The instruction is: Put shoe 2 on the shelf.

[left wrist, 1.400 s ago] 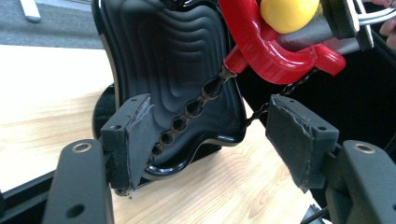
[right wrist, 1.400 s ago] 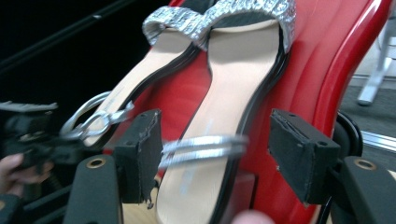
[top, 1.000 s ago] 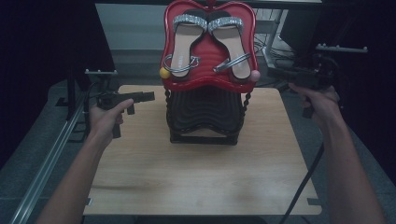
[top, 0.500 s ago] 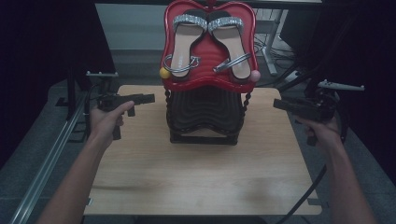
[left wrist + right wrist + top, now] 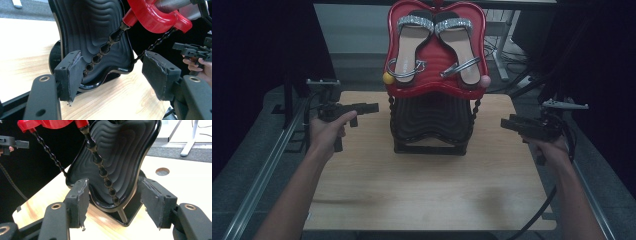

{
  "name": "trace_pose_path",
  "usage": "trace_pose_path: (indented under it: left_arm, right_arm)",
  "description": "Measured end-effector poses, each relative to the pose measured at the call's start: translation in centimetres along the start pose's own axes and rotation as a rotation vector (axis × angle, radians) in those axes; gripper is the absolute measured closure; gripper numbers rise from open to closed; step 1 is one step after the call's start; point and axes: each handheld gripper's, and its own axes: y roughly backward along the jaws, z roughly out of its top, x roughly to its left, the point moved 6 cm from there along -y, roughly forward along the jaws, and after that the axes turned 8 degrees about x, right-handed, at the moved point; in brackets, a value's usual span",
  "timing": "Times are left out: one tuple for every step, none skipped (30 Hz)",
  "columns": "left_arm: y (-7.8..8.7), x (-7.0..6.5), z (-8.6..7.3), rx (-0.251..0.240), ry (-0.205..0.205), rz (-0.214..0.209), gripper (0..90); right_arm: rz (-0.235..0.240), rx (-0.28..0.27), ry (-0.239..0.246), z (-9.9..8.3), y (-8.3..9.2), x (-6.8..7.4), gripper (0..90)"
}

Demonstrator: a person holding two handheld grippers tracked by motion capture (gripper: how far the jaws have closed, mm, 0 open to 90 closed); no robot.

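Observation:
A two-tier shoe rack stands at the back middle of the wooden table (image 5: 412,195). Its red upper tray (image 5: 434,89) carries a pair of tan sandals (image 5: 412,45) with glittery straps. Below sits a black ribbed tray (image 5: 432,120), joined to the red one by beaded black posts (image 5: 105,47). My left gripper (image 5: 371,107) hovers left of the rack, jaws open and empty, pointing at the black tray (image 5: 95,32). My right gripper (image 5: 507,123) hangs to the rack's right, also open and empty, facing the black tray (image 5: 117,152).
A yellow ball (image 5: 388,78) and a pink ball (image 5: 485,81) cap the red tray's front corners. A round hole (image 5: 162,171) is cut in the tabletop. A metal rail (image 5: 262,170) runs along the table's left side. Dark curtains surround the area.
My right hand has come down and inward to the level of the black tray on the rack's right. The left hand has stayed where it was.

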Motion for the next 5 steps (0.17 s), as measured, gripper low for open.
trace_pose_path:
  left_arm:
    - [-0.01, 0.0, -0.02, -0.001, -0.001, 0.001, 32.8]
    - [-0.01, 0.0, -0.06, -0.001, -0.002, 0.003, 32.8]
    - [-0.02, 0.05, -0.13, 0.0, -0.006, 0.009, 32.8]
    - [-0.03, 0.11, -0.24, 0.001, -0.009, 0.017, 32.8]
    - [-0.06, 0.15, -0.35, -0.001, -0.009, 0.023, 32.8]
  right_arm:
    - [0.0, 0.0, 0.0, 0.0, 0.0, 0.0, 39.1]
    - [-0.003, -0.002, 0.006, 0.05, 0.02, 0.06, 39.1]
    - [-0.004, -0.007, 0.014, 0.03, 0.01, 0.18, 39.1]
    - [-0.004, -0.007, 0.014, 0.03, 0.01, 0.18, 39.1]
    - [-0.005, -0.008, 0.015, -0.08, -0.06, 0.22, 38.8]
